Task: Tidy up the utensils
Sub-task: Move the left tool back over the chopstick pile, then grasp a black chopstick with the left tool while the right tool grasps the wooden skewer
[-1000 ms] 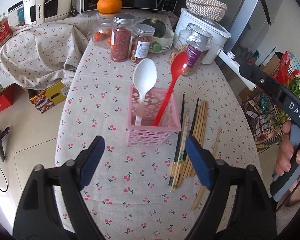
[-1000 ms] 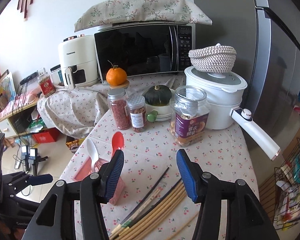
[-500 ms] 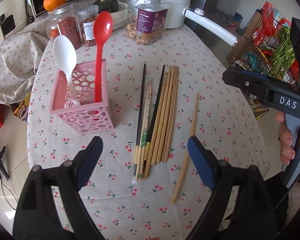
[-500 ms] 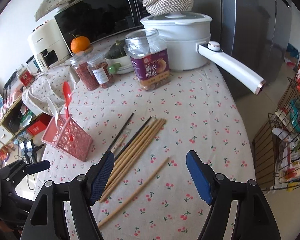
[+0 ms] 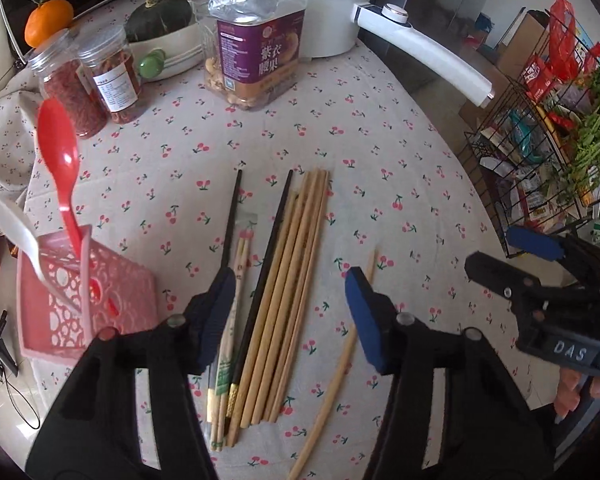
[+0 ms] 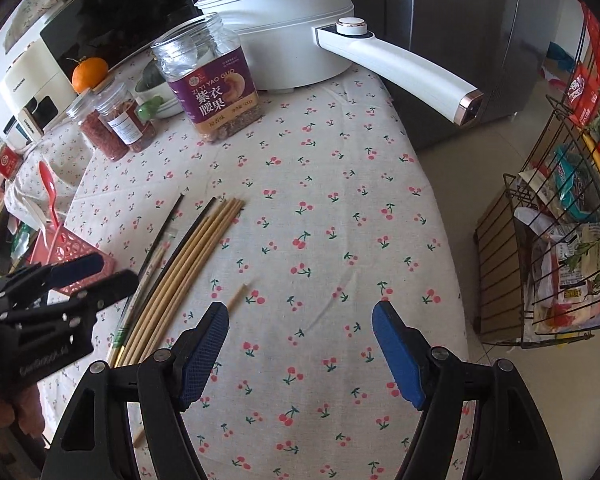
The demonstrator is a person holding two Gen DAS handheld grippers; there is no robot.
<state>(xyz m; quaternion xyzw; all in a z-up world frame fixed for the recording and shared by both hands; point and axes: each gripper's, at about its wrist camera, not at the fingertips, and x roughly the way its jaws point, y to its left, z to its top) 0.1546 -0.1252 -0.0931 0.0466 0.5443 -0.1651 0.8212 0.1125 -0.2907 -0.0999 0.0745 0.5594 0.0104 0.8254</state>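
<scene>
Far left on the cherry-print tablecloth (image 5: 380, 152): pink basket (image 5: 112, 292), red spoon (image 5: 58, 152) and white spoon (image 5: 14, 224) standing tilted inside. Just right of it: left gripper (image 5: 290, 312), spread wide, holding nothing, hovering over the bundle of chopsticks (image 5: 284, 280) lying flat. One stray chopstick (image 5: 340, 364) beside the bundle, apart from it. Farther right: right gripper (image 6: 300, 332), likewise spread and holding nothing, above bare cloth. Behind: cashew jar (image 5: 256, 40), white pot (image 6: 292, 28).
</scene>
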